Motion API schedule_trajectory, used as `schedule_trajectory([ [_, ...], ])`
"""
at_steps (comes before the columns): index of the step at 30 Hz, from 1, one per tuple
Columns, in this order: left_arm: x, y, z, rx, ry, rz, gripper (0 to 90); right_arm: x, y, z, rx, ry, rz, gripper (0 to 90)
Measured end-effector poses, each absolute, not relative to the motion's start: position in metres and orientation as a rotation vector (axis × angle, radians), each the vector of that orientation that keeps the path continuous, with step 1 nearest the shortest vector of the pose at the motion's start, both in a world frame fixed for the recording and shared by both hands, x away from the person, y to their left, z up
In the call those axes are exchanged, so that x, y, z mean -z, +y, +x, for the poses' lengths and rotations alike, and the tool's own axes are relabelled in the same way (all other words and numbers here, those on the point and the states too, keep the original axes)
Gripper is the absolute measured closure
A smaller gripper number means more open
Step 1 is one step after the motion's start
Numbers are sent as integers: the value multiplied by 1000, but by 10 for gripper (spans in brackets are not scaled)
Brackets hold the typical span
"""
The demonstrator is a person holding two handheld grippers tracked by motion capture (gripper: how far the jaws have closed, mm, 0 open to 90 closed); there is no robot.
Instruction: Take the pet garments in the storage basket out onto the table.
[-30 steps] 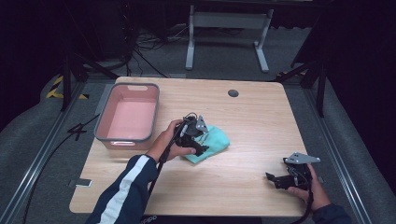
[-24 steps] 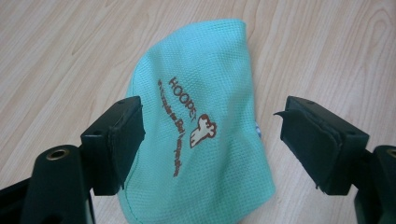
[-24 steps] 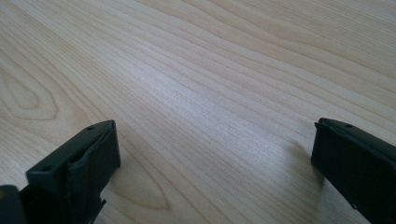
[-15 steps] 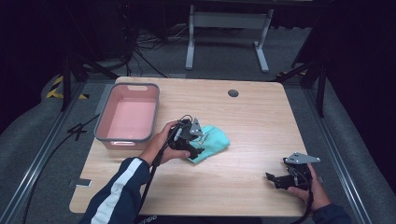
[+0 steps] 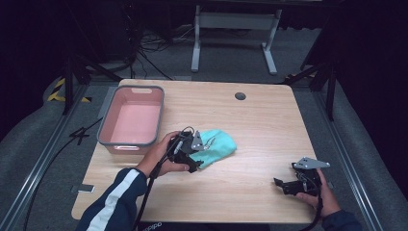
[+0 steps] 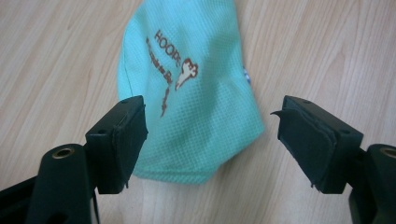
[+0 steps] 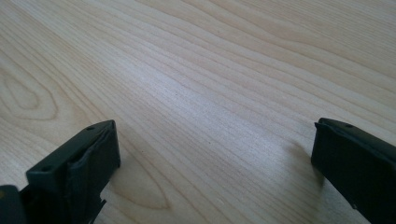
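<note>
While a person's two hands work from the near edge of the wooden counter point(image 5: 250, 125), the right gripper point(image 5: 283, 185) rests low at the near right, its jaws spread wide over bare wood with nothing between them. Farther in, left of centre, the left gripper point(image 5: 193, 163) sits at the near end of a mint-green cloth pouch point(image 5: 219, 147), held by a hand whose dark sleeve carries white stripes. Seen along that gripper's own jaws, the pouch point(image 6: 187, 93) lies flat on the counter, its near end in the gap between the two black pads; the jaws stand well apart, the left pad at the fabric's edge and the right pad clear of it, so nothing is clamped. Brown printed lettering runs across the cloth. Beyond, at the far left, a pink tub point(image 5: 108, 122) with a grey rim stands just beside the pouch.
</note>
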State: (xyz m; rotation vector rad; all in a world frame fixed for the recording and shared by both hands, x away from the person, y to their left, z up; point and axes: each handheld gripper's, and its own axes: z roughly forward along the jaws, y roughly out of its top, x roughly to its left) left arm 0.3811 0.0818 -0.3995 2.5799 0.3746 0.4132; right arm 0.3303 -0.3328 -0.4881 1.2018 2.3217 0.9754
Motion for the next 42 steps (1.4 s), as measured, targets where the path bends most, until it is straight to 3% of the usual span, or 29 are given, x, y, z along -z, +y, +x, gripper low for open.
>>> schedule_trajectory([
  [34, 428, 168, 341, -495, 388, 2645, 227, 488, -333, 330, -975, 2322, 1202, 15],
  [42, 431, 193, 333, -521, 472, 2604, 218, 488, -333, 330, -975, 2321, 1203, 15],
])
